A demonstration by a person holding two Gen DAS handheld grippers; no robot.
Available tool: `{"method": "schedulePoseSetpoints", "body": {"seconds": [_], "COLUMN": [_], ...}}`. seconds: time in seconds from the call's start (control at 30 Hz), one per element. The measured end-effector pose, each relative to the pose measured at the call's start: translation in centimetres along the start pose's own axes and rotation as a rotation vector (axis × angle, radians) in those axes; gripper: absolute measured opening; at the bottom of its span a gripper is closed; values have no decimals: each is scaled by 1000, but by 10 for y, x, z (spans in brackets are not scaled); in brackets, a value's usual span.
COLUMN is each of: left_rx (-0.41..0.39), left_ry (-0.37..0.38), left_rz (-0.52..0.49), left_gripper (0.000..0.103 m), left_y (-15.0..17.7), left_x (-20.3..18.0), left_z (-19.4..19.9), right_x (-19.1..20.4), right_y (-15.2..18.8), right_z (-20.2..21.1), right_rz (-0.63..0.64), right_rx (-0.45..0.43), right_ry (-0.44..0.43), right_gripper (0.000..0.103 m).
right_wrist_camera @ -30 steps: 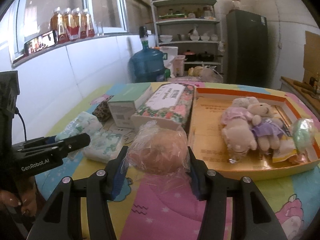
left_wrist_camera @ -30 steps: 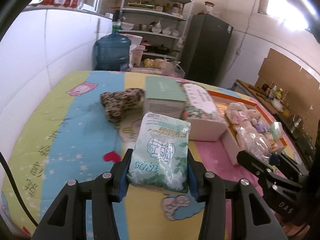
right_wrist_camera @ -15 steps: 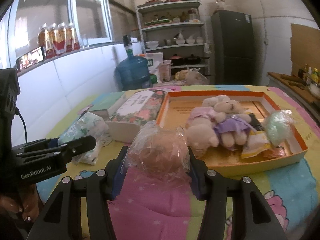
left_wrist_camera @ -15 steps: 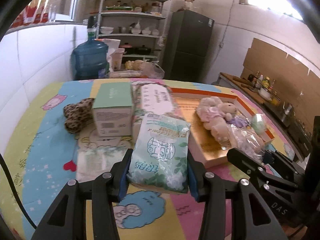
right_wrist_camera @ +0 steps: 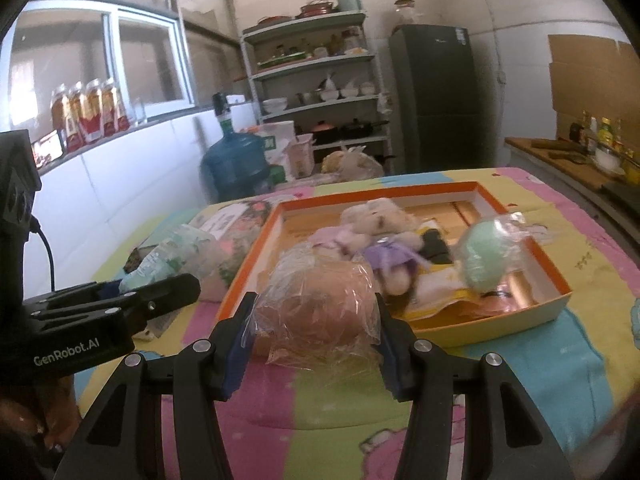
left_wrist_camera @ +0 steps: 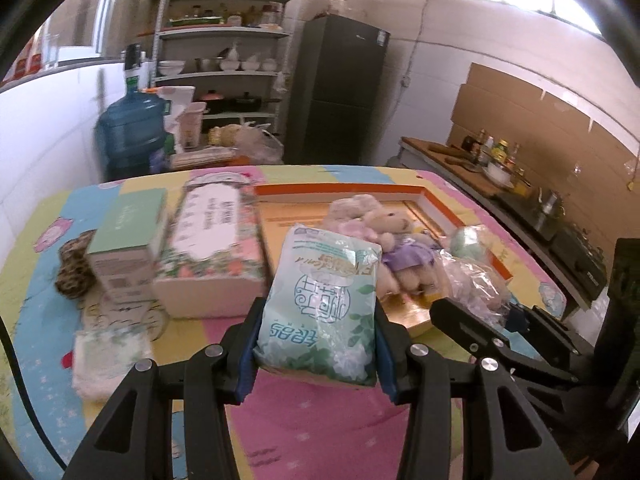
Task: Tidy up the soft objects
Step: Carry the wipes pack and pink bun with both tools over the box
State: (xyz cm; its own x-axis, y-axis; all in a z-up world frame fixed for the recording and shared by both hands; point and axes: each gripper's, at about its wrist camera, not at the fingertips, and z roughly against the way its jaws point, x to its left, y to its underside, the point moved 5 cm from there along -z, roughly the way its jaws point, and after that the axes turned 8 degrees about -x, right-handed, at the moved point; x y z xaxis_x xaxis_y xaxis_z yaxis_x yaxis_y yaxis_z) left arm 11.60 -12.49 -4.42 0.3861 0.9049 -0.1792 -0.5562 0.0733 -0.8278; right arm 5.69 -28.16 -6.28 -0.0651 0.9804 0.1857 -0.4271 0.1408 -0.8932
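Observation:
My left gripper (left_wrist_camera: 316, 344) is shut on a green-and-white tissue pack (left_wrist_camera: 320, 300) and holds it above the table, near the front edge of the orange-rimmed tray (left_wrist_camera: 340, 190). My right gripper (right_wrist_camera: 314, 340) is shut on a peach soft ball in clear wrap (right_wrist_camera: 320, 312), at the tray's near left corner (right_wrist_camera: 240, 280). In the tray lie plush bears (right_wrist_camera: 376, 232) and a green wrapped ball (right_wrist_camera: 484, 256). The right gripper shows in the left wrist view (left_wrist_camera: 500, 332), the left one in the right wrist view (right_wrist_camera: 120, 304).
A floral tissue box (left_wrist_camera: 212, 248), a mint-green box (left_wrist_camera: 128, 240), a leopard-print soft item (left_wrist_camera: 74, 272) and another tissue pack (left_wrist_camera: 108, 356) sit left of the tray on the colourful cloth. A water jug (left_wrist_camera: 128, 136), shelves and a fridge stand behind the table.
Both grippers have swung right toward the tray with their loads still held. The tray now lies right in front of both.

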Motion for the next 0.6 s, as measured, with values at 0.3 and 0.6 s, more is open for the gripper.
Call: {"method": "schedulePoseSetpoints", "body": {"seconds": [0.3,0.6], "left_rx": [-15,-14], "left_ry": [40,48], "left_rz": [-31,-51], "left_gripper": [48,48], "left_y": [-19,-41], "left_x": [-39,-65], "left_z": [-27,-61], "right_x": [-45,-87], "right_y": [-14,-47], "right_z": [6,1], "right_rz": [-17,20], "right_rx": [-37,-83], "right_ry": [66,115], "right_gripper": [55,55]}}
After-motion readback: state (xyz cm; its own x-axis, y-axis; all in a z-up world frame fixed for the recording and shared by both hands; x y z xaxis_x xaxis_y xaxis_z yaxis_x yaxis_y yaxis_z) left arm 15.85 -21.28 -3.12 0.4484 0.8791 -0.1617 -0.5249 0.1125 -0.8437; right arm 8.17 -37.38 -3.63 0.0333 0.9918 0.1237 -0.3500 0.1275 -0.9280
